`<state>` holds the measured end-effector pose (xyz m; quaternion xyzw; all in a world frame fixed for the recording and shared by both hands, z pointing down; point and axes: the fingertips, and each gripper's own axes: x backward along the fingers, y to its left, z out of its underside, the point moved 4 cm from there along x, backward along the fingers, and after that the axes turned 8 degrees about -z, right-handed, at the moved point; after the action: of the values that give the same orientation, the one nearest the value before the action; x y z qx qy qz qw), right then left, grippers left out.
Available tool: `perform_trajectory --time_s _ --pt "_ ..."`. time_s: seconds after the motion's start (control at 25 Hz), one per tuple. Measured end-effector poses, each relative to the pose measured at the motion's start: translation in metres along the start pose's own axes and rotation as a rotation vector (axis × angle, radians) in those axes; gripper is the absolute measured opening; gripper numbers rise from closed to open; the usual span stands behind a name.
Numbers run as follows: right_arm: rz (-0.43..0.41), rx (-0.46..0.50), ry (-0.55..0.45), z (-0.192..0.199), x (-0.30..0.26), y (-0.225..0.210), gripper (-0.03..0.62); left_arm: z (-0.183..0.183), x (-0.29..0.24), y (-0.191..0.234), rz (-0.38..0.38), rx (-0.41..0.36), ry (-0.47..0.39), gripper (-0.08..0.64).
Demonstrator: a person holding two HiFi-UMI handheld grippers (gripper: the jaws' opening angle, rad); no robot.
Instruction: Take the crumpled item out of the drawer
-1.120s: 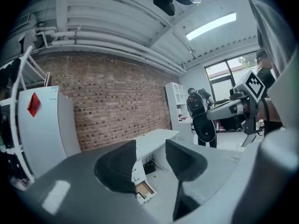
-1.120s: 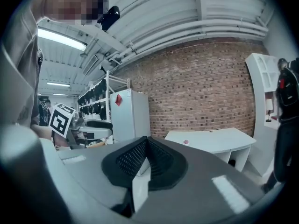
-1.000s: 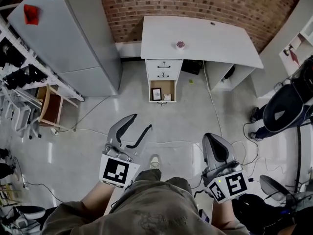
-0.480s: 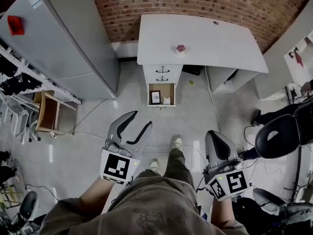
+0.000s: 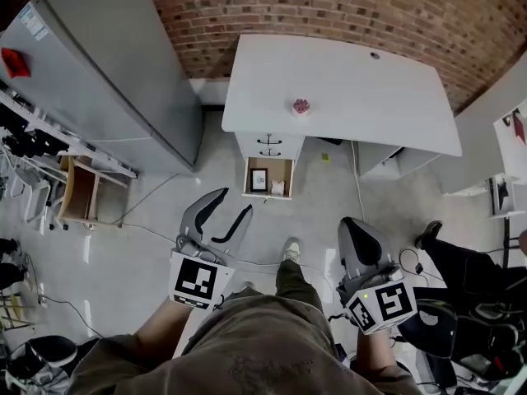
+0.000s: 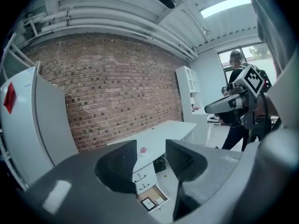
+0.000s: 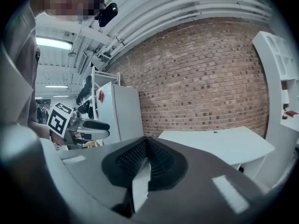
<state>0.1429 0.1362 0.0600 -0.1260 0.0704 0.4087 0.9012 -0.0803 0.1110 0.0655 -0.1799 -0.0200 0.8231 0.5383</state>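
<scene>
The crumpled item (image 5: 278, 188) sits in the open bottom drawer (image 5: 272, 166), at its right side, just beside a small framed picture (image 5: 258, 179). It is well apart from both grippers. The left gripper (image 5: 236, 202) is held low over the floor with its jaws spread wide and nothing between them. Through that gap the left gripper view looks straight at the drawer, and there the item (image 6: 160, 199) is only a pale speck. The right gripper (image 5: 350, 224) has its jaws pressed together, with nothing caught between them. Its own view shows the ridged pads (image 7: 135, 158) meeting, and they block the lower scene, so the drawer can't be seen from that side.

At this range the item shows as a small whitish lump with a bumpy outline. What it is made of is too small to tell, and the drawer's front edge cuts off its lower part.

A shoe (image 5: 289, 249) steps forward between the two grippers, and a thin cable (image 5: 144, 230) trails across the floor toward the left gripper. Two shut drawers (image 5: 269, 145) stack above the open one, under a white worktop (image 5: 362, 89) that carries one small pink thing (image 5: 301, 105). Left of the worktop stands a tall grey cabinet (image 5: 123, 64), and a brick wall (image 5: 329, 6) runs behind it all.
</scene>
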Motion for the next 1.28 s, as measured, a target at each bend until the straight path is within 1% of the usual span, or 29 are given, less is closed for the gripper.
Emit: perform_trajectory --time_s 0.28,0.4,0.52,0.88,1.08,1.28 --pt "-0.084 0.022 0.015 -0.022 -0.033 -0.087 0.028 -0.019 -0.077 -0.01 -0.077 0.001 0.048 0.187" --pt "-0.102 0.028 0.017 -0.026 -0.045 -0.112 0.028 -0.024 -0.098 -0.013 -0.091 -0.002 0.06 0.187" --pt "-0.111 0.022 0.02 -0.027 -0.052 -0.128 0.028 -0.027 -0.112 -0.015 -0.093 -0.006 0.072 0.187" --pt "-0.113 0.012 0.037 -0.027 -0.069 -0.146 0.028 -0.031 -0.134 -0.009 -0.089 -0.007 0.075 0.187" --pt "-0.097 0.012 0.047 -0.028 -0.08 -0.143 0.028 -0.028 -0.14 0.001 -0.066 -0.009 0.075 0.187" --pt "-0.065 0.002 0.071 -0.027 -0.094 -0.134 0.028 -0.023 -0.141 0.022 -0.039 -0.006 0.072 0.187"
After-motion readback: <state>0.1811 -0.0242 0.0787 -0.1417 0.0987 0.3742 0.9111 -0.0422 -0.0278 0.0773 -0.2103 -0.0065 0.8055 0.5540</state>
